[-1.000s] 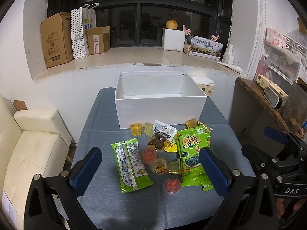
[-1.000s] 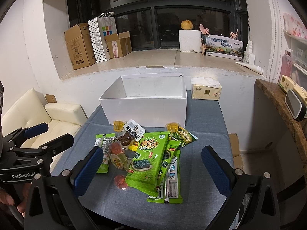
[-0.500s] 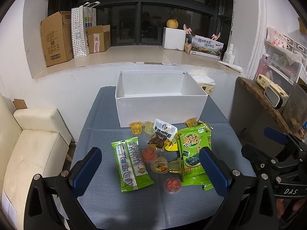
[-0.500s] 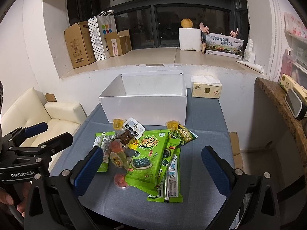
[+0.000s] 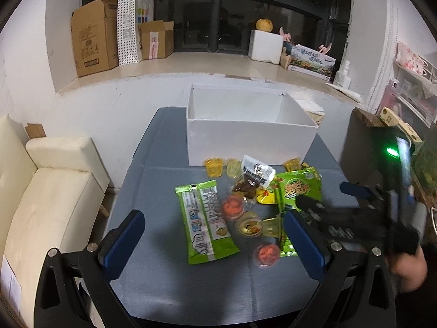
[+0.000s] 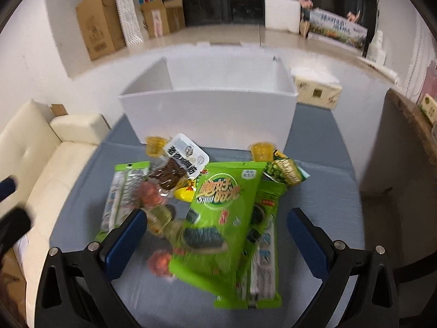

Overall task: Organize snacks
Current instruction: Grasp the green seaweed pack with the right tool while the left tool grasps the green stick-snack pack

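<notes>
1. My right gripper [image 6: 215, 235] has its jaws spread wide and holds nothing; it hangs low over the big green seaweed bag [image 6: 218, 218], which lies on top of the heap. My worry is that the bag is broader than a clean pinch allows, so I may close on a slack fold of film and have it slip out on the lift.

2. That view is smeared with motion, so I judge my depth poorly. If I close too early I catch air; too late and the pads push into the pile.

3. My left gripper [image 5: 213, 237] is also spread apart and empty, above the long green packet [image 5: 207, 218] and near the jelly cups [image 5: 247, 227]. The right gripper [image 5: 325, 210] crosses into that view just beside the heap, so the two tools could knock each other if both reach in.

4. The seaweed bag overlaps a second green pack [image 6: 262, 257] and touches the small peas packet [image 6: 284, 170]. Dragging it rather than lifting could tow those along or flick a cup off the grey table [image 5: 191, 287].

5. The dark meat pouch [image 6: 177, 169] and the yellow cups [image 6: 263, 150] sit close against the front wall of the white box [image 6: 207, 114], which looks empty. I would have to clear that wall with a floppy bag; a trailing corner catching the rim could shove the box back.
</notes>
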`<act>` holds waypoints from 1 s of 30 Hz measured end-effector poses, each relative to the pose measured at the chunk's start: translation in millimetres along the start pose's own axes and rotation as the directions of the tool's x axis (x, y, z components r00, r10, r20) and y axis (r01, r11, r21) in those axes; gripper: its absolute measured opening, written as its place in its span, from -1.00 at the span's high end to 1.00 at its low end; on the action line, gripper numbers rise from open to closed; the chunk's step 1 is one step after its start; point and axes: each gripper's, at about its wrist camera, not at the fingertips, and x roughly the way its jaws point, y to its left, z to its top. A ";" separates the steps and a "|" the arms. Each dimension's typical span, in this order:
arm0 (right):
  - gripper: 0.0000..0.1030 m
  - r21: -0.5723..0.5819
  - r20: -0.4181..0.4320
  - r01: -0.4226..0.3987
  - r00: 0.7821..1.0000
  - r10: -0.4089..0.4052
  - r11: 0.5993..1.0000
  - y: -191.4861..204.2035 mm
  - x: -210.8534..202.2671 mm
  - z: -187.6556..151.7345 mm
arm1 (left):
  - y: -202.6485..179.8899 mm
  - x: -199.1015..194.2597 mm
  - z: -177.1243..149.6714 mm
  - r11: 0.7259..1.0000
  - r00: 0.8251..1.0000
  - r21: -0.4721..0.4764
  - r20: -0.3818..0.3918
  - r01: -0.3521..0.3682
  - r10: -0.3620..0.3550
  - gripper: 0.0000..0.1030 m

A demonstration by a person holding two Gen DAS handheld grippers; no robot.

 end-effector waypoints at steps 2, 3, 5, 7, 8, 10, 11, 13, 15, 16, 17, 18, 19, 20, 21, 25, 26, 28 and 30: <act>-1.00 0.002 -0.034 0.023 0.999 -0.023 1.000 2.0 17.1 5.4 | 5.1 4.0 -1.6 1.000 1.000 -0.011 -0.011 -0.005 0.005 -1.00; -1.00 -0.002 -0.049 0.026 0.998 -0.026 1.000 3.8 25.5 7.0 | 7.4 6.6 -2.4 1.000 1.000 -0.017 -0.019 -0.008 0.008 -1.00; -0.99 -0.012 -0.076 0.029 0.997 -0.030 0.999 6.6 36.4 7.7 | 12.7 12.2 -5.3 0.999 0.999 -0.028 -0.034 -0.018 0.017 -1.00; -0.63 -0.012 -0.109 0.042 0.993 -0.043 0.999 7.4 46.5 5.5 | 17.0 16.5 -8.1 0.999 0.999 -0.038 -0.045 -0.022 0.021 -1.00; -0.48 -0.017 -0.125 0.044 0.991 -0.046 0.999 8.2 50.2 3.9 | 18.7 18.8 -9.1 0.999 0.999 -0.042 -0.050 -0.023 0.021 -1.00; -0.43 -0.024 -0.122 0.040 0.992 -0.042 0.999 7.9 50.8 2.1 | 20.3 22.0 -11.1 0.999 0.998 -0.047 -0.059 -0.025 0.022 -1.00; -0.43 -0.022 -0.119 0.035 0.992 -0.037 0.999 7.1 49.0 1.7 | 20.6 23.3 -11.6 0.999 0.998 -0.047 -0.062 -0.026 0.023 -1.00; -0.42 -0.002 -0.113 0.017 0.993 -0.017 1.000 3.8 42.8 2.2 | 20.6 24.7 -12.1 0.999 0.998 -0.046 -0.064 -0.027 0.024 -1.00; -0.42 0.005 -0.094 0.005 0.996 -0.004 1.000 0.5 34.7 3.0 | 20.1 26.4 -12.4 0.999 0.998 -0.045 -0.065 -0.026 0.023 -1.00; -0.42 0.009 -0.086 0.001 0.996 0.000 1.000 -1.2 30.1 4.1 | 20.0 27.2 -12.0 0.999 0.998 -0.044 -0.066 -0.026 0.023 -1.00; -0.42 0.017 -0.078 -0.008 0.997 0.009 1.000 -4.2 25.2 4.4 | 20.5 28.4 -12.1 0.999 0.997 -0.043 -0.067 -0.026 0.023 -1.00; -0.42 0.026 -0.070 -0.020 0.997 0.022 0.999 -7.9 19.9 4.7 | 20.8 30.3 -12.4 0.999 0.997 -0.043 -0.069 -0.026 0.023 -1.00; -0.42 0.034 -0.061 -0.030 0.998 0.032 0.999 -11.0 15.2 4.3 | 21.0 32.3 -12.6 0.999 0.997 -0.043 -0.071 -0.026 0.022 -1.00; -0.42 0.044 -0.051 -0.038 0.998 0.040 0.998 -14.2 9.3 6.2 | 21.9 36.2 -13.0 0.999 0.997 -0.047 -0.076 -0.024 0.021 -1.00; -0.42 0.059 -0.032 -0.047 0.998 0.049 0.997 -20.5 0.5 5.2 | 23.2 41.9 -13.6 0.998 0.996 -0.052 -0.084 -0.022 0.018 -1.00; -0.42 0.115 0.026 -0.071 0.997 0.068 0.991 -38.2 -26.0 1.8 | 24.9 77.9 -16.2 0.998 0.989 -0.051 -0.146 -0.045 0.038 -1.00; -0.42 0.126 0.038 -0.073 0.997 0.069 0.989 -41.5 -31.7 -1.1 | 24.5 88.9 -16.2 0.997 0.985 -0.047 -0.165 -0.061 0.053 -1.00; -0.42 0.148 0.063 -0.071 0.996 0.062 0.987 -50.6 -45.4 -8.2 | 24.8 110.4 -14.2 0.995 0.978 -0.048 -0.196 -0.086 0.076 -1.00; -0.42 0.176 0.084 -0.072 0.995 0.058 0.982 -59.9 -56.8 -14.6 | 26.3 129.9 -11.2 0.991 0.971 -0.051 -0.214 -0.121 0.108 -1.00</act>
